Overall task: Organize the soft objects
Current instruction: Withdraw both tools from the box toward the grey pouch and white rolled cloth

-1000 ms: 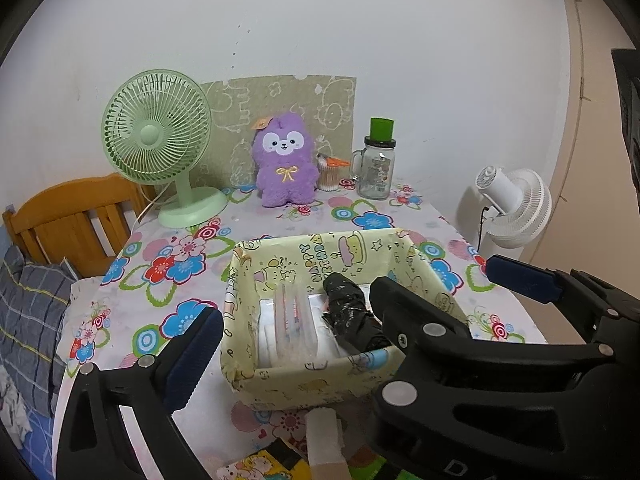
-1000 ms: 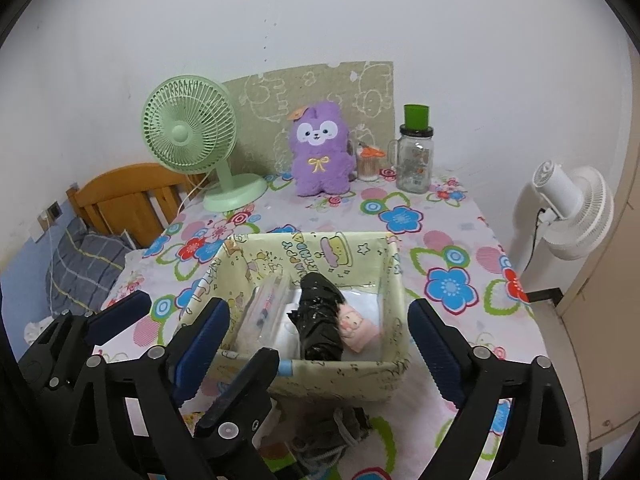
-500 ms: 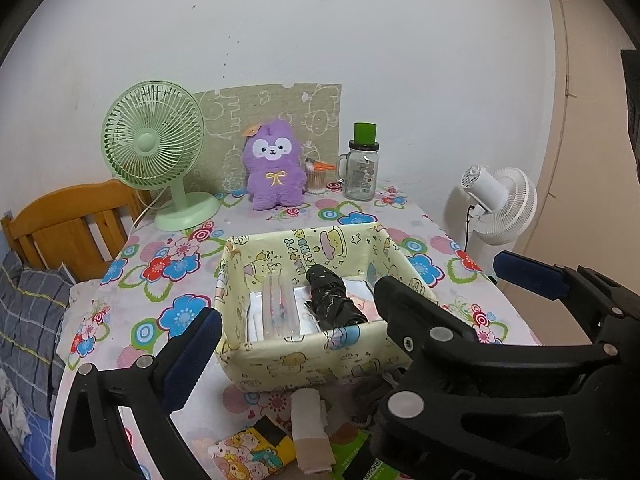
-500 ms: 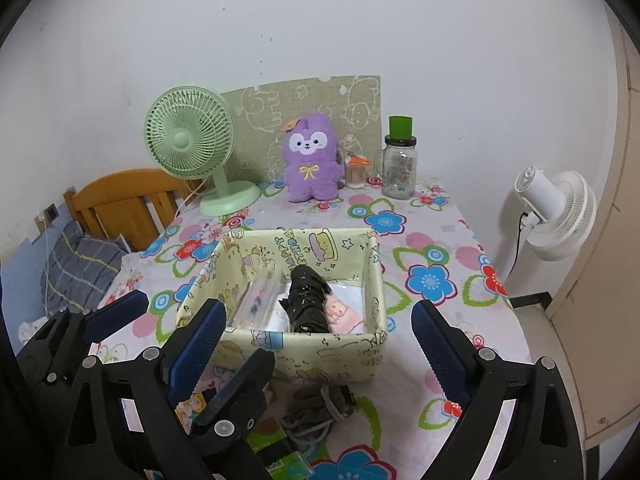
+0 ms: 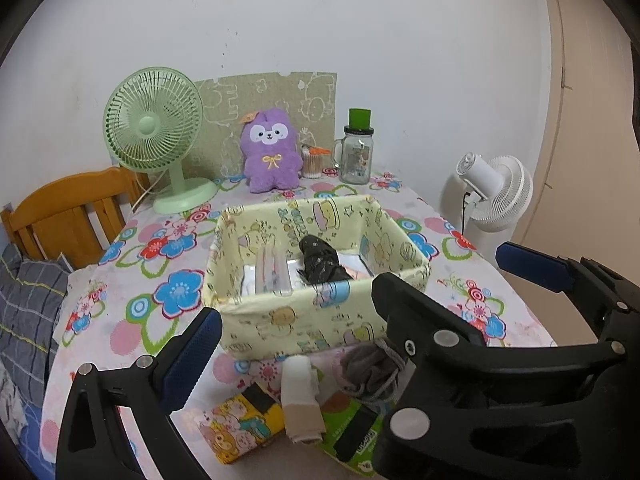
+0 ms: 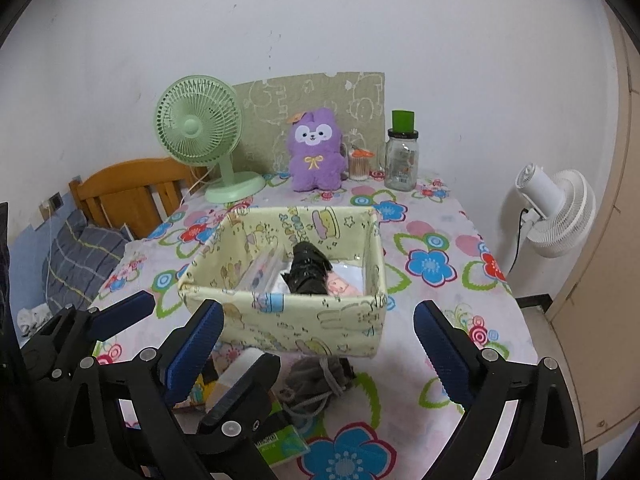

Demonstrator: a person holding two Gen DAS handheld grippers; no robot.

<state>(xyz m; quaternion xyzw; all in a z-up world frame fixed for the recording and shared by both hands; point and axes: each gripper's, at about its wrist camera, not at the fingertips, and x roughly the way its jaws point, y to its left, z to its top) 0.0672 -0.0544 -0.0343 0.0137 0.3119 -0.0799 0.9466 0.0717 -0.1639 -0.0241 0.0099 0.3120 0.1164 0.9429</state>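
Grey drawstring pouch (image 6: 316,380): on tabletop (image 6: 436,240), just in front of fabric box (image 6: 320,328), ahead of right tool (image 6: 316,344), between its spread fingers; right nearer. White sock roll (image 5: 300,392): ahead of left tool (image 5: 352,300), also spread, empty; long axis toward box.

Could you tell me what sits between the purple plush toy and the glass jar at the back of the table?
A small container of cotton swabs, clearest in the right wrist view.
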